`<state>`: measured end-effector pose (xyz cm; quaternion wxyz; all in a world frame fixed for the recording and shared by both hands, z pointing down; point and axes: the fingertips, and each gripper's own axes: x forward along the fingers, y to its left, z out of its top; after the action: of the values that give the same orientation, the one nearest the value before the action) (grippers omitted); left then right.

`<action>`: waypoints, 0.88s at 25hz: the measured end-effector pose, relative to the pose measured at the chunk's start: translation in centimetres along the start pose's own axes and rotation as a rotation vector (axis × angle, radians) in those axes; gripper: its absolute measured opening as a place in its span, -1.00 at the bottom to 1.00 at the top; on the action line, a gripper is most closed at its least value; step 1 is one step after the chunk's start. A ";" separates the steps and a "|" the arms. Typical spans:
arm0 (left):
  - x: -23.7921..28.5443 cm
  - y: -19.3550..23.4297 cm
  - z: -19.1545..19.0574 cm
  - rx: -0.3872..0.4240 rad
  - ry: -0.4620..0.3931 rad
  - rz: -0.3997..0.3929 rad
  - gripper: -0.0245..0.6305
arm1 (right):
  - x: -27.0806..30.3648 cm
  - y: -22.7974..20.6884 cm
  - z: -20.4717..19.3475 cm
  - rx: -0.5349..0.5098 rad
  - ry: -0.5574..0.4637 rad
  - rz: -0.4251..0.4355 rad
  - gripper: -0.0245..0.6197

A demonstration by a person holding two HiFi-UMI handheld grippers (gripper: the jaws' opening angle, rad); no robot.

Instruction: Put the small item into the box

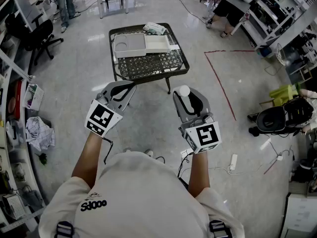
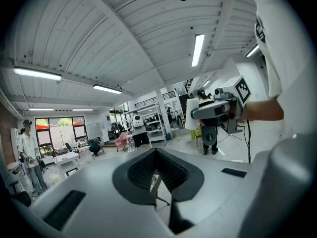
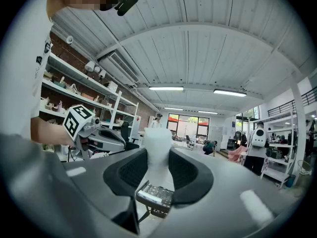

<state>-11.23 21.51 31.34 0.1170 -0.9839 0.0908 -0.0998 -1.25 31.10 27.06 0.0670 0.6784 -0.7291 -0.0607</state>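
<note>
In the head view both grippers hang over the floor, short of the black mesh table point(image 1: 148, 66). My right gripper point(image 1: 185, 94) is shut on a small white item point(image 1: 184, 90) with a rounded top that sticks out past the jaws. The right gripper view shows that white item point(image 3: 157, 150) pinched upright between the dark pads of my right gripper point(image 3: 158, 157). My left gripper point(image 1: 130, 86) is shut with nothing in it; in its own view the left gripper point(image 2: 155, 153) has its jaws meeting at the tips. A white open box point(image 1: 130, 46) sits on the table's far half, its flat lid point(image 1: 158, 44) beside it.
A packet point(image 1: 154, 29) lies at the table's back edge. An office chair point(image 1: 38, 33) stands at the left and a black chair point(image 1: 285, 115) at the right. A red tape line point(image 1: 220, 81) and a power strip point(image 1: 233, 161) are on the floor. People are at the far end.
</note>
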 end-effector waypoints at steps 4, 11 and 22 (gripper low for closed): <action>0.1 0.1 0.0 -0.014 0.002 0.002 -0.91 | 0.1 -0.2 0.0 0.019 0.007 -0.006 -0.49; 0.4 -0.5 -0.3 -0.041 0.015 0.002 -0.91 | -0.3 -0.7 -0.4 0.071 0.007 -0.007 -0.49; 2.2 -1.9 -0.6 -0.048 0.049 0.036 -0.91 | -1.0 -3.0 -2.0 0.068 0.023 0.037 -0.49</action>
<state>-8.95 22.76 32.75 0.0929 -0.9819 0.1135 -0.1195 2.15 31.92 28.49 0.0535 0.6673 -0.7424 -0.0268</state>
